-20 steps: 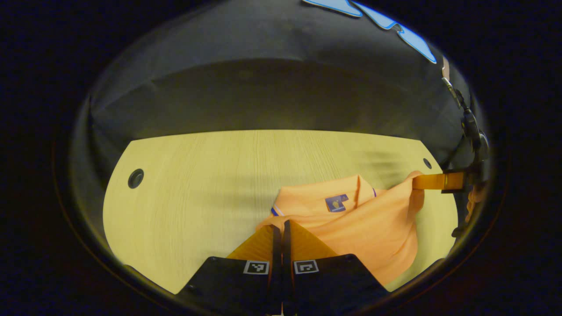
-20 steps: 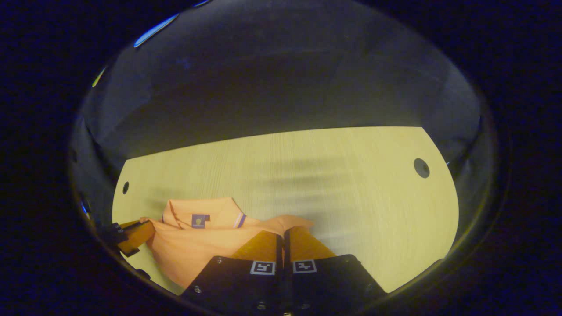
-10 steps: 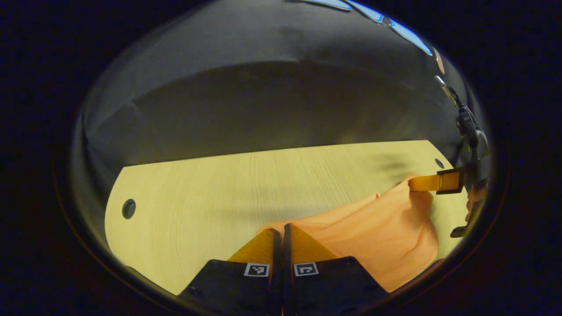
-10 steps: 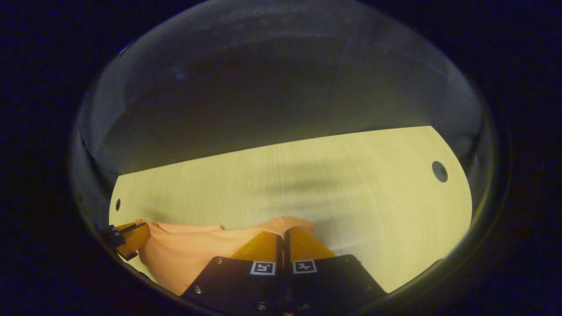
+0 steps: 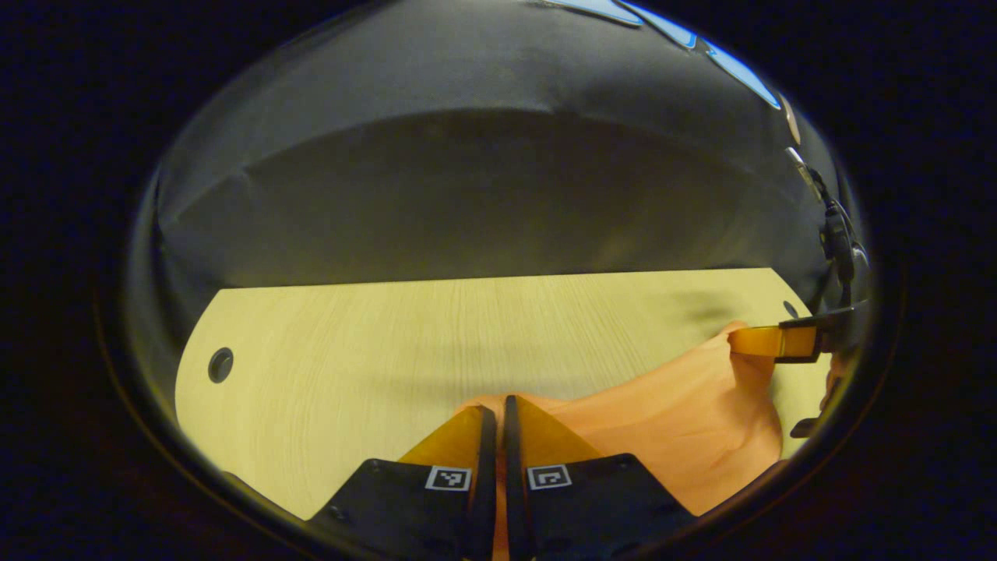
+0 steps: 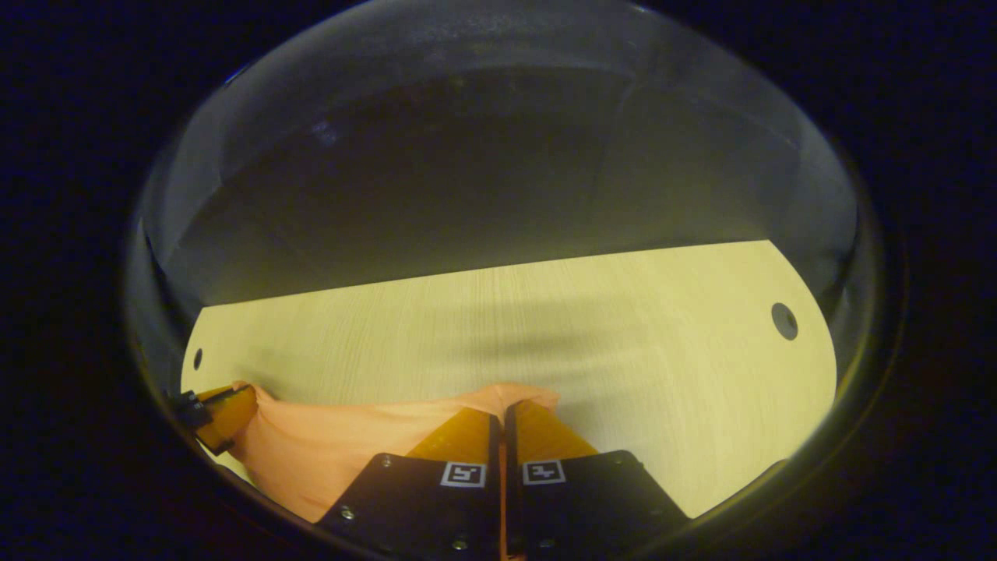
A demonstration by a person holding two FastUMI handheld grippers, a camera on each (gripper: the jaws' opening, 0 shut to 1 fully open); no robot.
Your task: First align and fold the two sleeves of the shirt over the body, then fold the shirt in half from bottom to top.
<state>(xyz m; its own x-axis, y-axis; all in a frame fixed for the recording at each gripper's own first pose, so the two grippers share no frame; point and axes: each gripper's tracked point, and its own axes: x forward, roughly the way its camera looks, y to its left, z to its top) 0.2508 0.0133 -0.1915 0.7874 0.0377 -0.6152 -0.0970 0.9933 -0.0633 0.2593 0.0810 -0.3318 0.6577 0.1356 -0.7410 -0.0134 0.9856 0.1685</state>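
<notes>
The orange shirt (image 5: pixel 685 421) hangs stretched between both grippers above the pale wooden table (image 5: pixel 374 351). In the left gripper view my left gripper (image 5: pixel 495 405) is shut on one corner of the shirt's edge, and the right gripper (image 5: pixel 752 340) pinches the other corner at the far right. In the right gripper view my right gripper (image 6: pixel 500 411) is shut on the shirt (image 6: pixel 343 444), whose cloth runs left to the left gripper (image 6: pixel 234 409). The collar and the badge are hidden behind the raised cloth.
The table (image 6: pixel 623 351) has a round cable hole near each end, one hole (image 5: pixel 220 365) at the left and another hole (image 6: pixel 784 321) at the right. Dark cloth forms the booth's wall behind the table's far edge.
Both grippers carried the shirt's edge forward over its body; the collar and badge seen a second ago are now covered by the cloth. Both grippers stayed shut.
</notes>
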